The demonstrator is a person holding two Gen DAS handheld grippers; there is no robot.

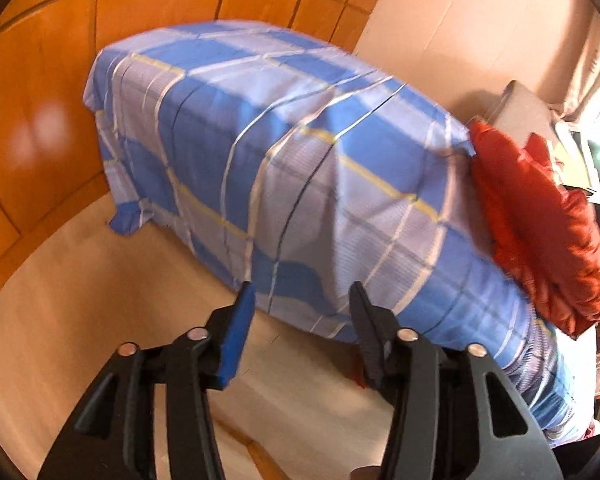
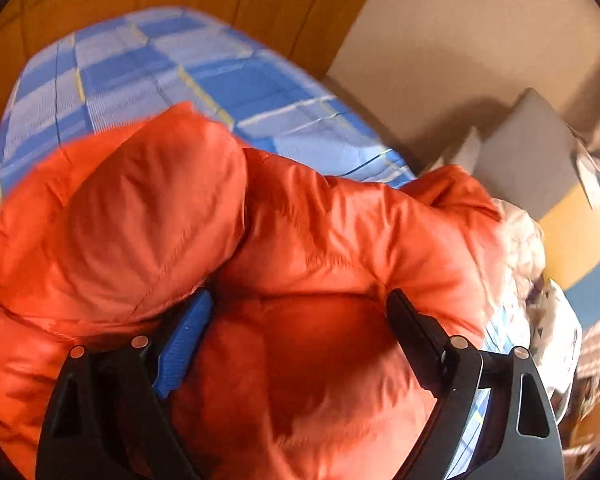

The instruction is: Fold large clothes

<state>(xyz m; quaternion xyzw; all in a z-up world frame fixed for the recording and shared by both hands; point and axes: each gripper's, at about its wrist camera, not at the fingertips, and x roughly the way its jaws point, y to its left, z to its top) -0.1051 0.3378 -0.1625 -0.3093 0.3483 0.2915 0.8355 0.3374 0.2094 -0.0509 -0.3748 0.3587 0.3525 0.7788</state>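
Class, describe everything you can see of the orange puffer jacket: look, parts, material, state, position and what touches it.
The orange puffer jacket is glossy, quilted fabric, padded and stitched in panels, with a rounded hood bulging up at its left. It lies crumpled and unfolded on the blue checked bedsheet, at the side nearest the pale wall. The right tongs stand open, pressed against its padding. The left tongs, also open, are apart from it, by the bed's edge. From the left wrist view it looks a darker red.
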